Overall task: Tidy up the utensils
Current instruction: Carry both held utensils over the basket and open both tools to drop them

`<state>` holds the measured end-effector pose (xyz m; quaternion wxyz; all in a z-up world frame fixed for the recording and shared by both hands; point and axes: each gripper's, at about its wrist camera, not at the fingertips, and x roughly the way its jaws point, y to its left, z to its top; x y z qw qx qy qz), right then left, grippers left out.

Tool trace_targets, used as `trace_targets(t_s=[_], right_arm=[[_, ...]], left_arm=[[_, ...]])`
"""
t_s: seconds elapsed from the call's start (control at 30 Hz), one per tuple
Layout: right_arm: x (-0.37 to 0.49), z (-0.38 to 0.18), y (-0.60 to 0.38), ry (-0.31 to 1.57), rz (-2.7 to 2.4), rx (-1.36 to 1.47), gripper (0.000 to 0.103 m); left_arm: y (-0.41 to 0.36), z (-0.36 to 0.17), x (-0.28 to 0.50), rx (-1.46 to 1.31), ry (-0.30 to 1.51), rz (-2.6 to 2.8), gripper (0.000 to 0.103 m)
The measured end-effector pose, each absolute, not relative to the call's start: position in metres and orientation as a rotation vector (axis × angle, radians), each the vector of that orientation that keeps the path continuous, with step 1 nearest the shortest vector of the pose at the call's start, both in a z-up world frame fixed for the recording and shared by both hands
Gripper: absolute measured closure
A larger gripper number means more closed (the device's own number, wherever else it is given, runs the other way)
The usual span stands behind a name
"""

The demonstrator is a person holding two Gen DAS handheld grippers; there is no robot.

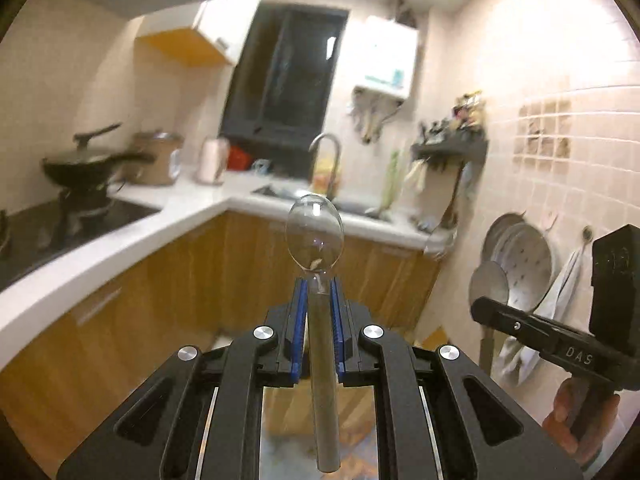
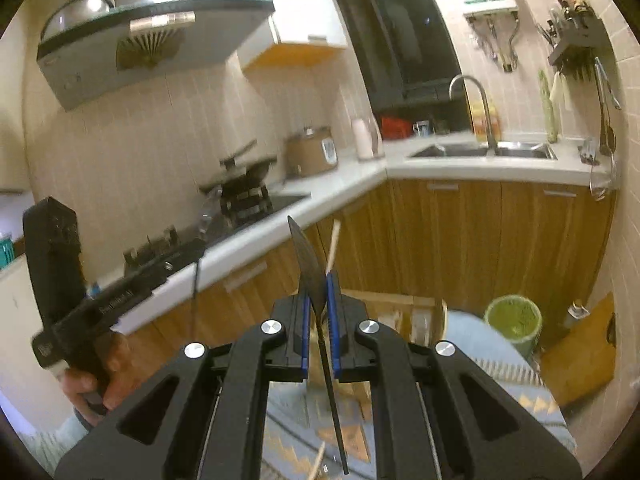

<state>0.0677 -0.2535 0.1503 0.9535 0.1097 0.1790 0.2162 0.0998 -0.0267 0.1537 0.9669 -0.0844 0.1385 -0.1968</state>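
My left gripper [image 1: 319,292] is shut on a clear plastic spoon [image 1: 315,232], bowl pointing forward and up, handle running back between the blue pads. My right gripper [image 2: 318,292] is shut on a black spoon [image 2: 306,256], seen edge on, together with a pale wooden chopstick [image 2: 333,246] beside it. Both are held in the air, facing the kitchen counter. The right gripper's body shows at the right of the left wrist view [image 1: 560,344]. The left gripper's body shows at the left of the right wrist view [image 2: 80,304].
An L-shaped white counter [image 1: 120,240] runs over wooden cabinets. A wok [image 1: 88,164] sits on the stove, a rice cooker [image 2: 312,152] behind it. A sink with faucet [image 2: 480,148] is in the corner. A green bin [image 2: 514,320] stands on the floor.
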Motion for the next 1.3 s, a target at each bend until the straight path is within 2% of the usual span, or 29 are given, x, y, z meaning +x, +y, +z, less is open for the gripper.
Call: trace_targets(t_s=[0.23,0.47,0.83,1.13,1.23,1.27,1.3], right_arm=[[0.106,0.159,-0.257,0.209,0.258,0.197,0.097],[0.16,0.132,-0.267,0.235,0.216,0.271,0.097],[0.172,0.092,-0.275,0.212,0.202,0.324,0.097],[0.153,0.073,-0.272,0.247,0.26,0.31,0.096],[0.142,0.068,-0.273,0.278,0.282,0.304,0.094],[0.14,0.067,-0.274,0.28,0.286,0.308,0.09],[0.138,0.066,-0.276,0.287,0.293,0.318,0.088]], left_arm=[[-0.052,0.136,0.151,-0.208,0.196,-0.437,0.094],[-0.079,0.099,0.191,-0.195,0.23,-0.398,0.093],[-0.121,0.073,0.172,-0.093,0.079,-0.272,0.093],[-0.104,0.059,0.171,-0.111,0.16,-0.323,0.091],[-0.09,0.061,0.164,-0.14,0.201,-0.364,0.077],[-0.087,0.061,0.161,-0.14,0.196,-0.366,0.069],[-0.083,0.063,0.156,-0.134,0.185,-0.361,0.066]])
